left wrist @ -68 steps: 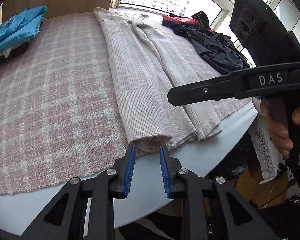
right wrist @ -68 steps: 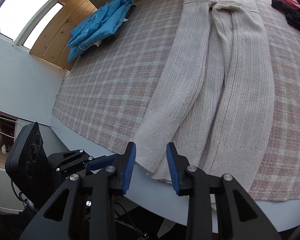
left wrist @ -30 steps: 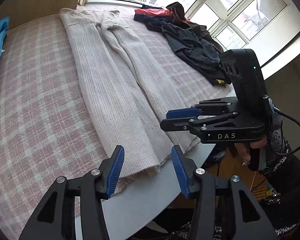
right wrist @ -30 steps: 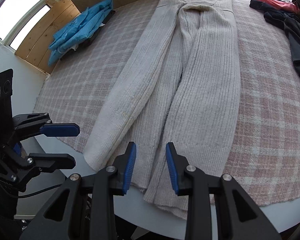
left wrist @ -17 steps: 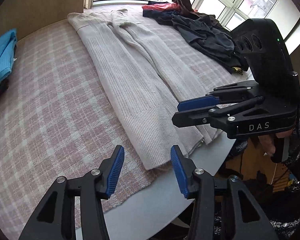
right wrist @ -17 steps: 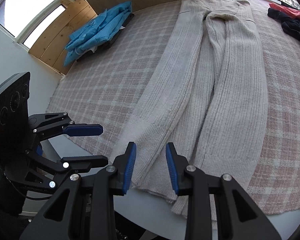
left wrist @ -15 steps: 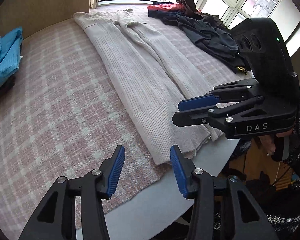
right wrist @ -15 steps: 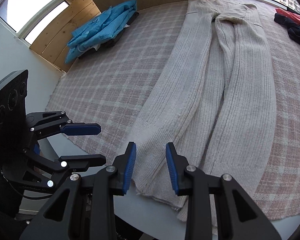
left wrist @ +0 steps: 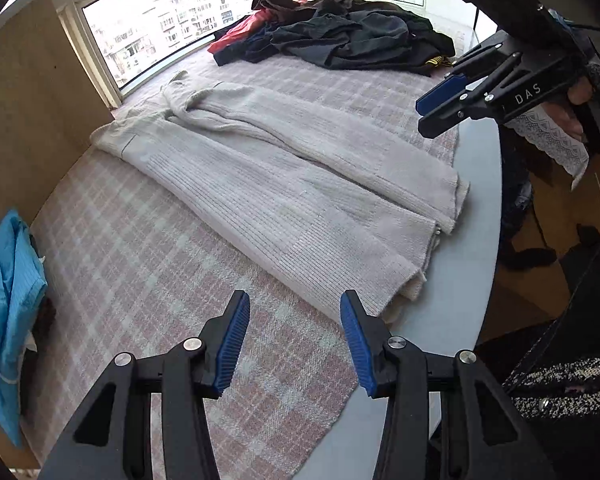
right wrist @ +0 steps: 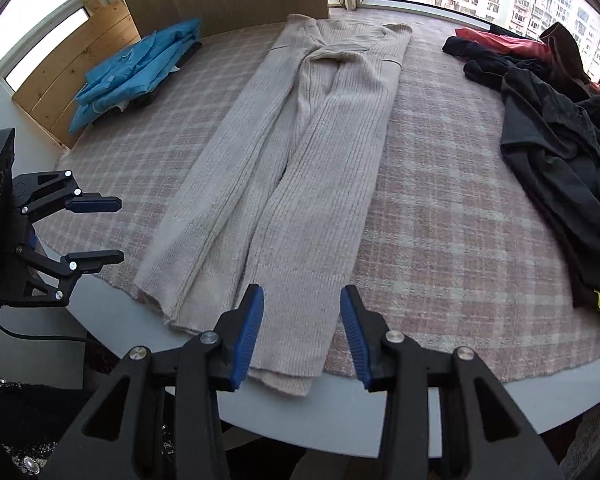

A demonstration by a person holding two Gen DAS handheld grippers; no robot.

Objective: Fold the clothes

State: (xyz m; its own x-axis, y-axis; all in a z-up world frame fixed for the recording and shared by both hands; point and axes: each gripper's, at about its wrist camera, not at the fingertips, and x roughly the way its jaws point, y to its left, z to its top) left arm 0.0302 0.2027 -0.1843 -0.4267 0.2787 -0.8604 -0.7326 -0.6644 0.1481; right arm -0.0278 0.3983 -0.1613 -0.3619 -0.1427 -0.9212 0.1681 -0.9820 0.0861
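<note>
A pair of cream ribbed knit trousers [right wrist: 300,160] lies flat on the pink plaid table cover [right wrist: 440,208], waistband far, cuffs at the near table edge; it also shows in the left wrist view [left wrist: 284,184]. My right gripper [right wrist: 301,332] is open and empty, just above the right leg's cuff. My left gripper [left wrist: 294,338] is open and empty over the cover, left of the left leg's cuff. Each gripper shows in the other's view: the left [right wrist: 96,230], the right [left wrist: 440,114], both open.
A heap of dark and red clothes [right wrist: 560,120] lies on the table's right side. A folded blue garment [right wrist: 136,72] lies at the far left. The bare grey table rim [right wrist: 340,412] runs along the near edge. Windows stand behind.
Both grippers have pulled back and swung; the right gripper's jaws have opened wider and now sit over the right leg's cuff. The left gripper has shifted left of the cuffs. The trousers lie unmoved.
</note>
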